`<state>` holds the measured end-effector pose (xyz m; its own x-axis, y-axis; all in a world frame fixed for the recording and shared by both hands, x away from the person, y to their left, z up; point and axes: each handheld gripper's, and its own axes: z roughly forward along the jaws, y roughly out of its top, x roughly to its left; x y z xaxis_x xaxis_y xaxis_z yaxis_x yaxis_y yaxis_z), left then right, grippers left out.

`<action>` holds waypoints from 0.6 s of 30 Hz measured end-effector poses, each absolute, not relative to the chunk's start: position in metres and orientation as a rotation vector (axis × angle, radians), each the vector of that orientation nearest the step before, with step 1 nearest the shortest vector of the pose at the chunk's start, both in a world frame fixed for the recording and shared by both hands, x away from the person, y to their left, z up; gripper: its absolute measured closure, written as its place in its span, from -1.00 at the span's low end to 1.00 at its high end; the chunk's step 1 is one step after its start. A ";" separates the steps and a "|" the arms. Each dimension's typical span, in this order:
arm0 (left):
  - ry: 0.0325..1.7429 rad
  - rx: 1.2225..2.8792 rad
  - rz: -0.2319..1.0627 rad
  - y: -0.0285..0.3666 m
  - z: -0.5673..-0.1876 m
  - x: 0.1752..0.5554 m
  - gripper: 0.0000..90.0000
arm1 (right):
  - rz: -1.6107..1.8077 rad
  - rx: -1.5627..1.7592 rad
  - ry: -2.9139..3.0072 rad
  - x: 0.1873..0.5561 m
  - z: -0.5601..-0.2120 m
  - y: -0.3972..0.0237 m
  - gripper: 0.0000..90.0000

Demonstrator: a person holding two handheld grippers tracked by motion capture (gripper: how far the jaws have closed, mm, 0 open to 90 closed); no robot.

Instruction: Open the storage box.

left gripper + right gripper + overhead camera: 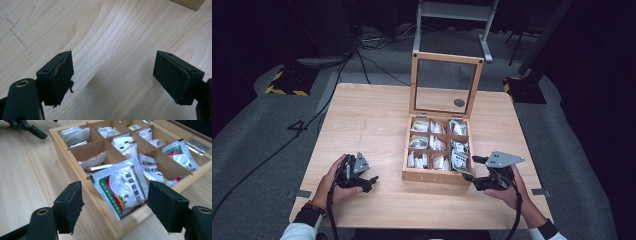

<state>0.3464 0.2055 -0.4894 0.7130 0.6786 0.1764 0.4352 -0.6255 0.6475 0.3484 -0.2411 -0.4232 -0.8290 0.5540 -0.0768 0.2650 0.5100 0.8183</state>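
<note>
A wooden box with several compartments stands at the table's right middle, its glass lid raised upright. White sachets fill the compartments. A white, green and red sachet leans in the near right corner compartment, over the box's wall. My right gripper is at that corner; in the right gripper view its jaws stand wide on either side of the sachet without touching it. My left gripper hovers low over bare table left of the box, open and empty. The box's corner shows at the top right.
A small dark round object lies on the table behind the glass lid. Bare wood spreads left of the box. Cables run over the floor beyond the table, near a metal stand and striped floor markers.
</note>
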 end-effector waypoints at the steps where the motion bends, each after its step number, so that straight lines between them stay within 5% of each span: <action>1: 0.855 2.323 0.545 0.206 -0.490 0.345 -0.62 | 1.227 0.673 2.433 0.349 -0.424 -0.237 -0.36; 18: 0.947 2.237 0.453 0.222 -0.502 0.329 -0.62 | 1.180 0.621 2.462 0.361 -0.430 -0.212 -0.30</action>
<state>0.3288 0.2223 -0.5017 0.6783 0.7326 0.0577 0.5050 -0.5217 0.6876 0.3607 -0.2123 -0.4296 -0.8467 0.5199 -0.1130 0.2377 0.5596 0.7939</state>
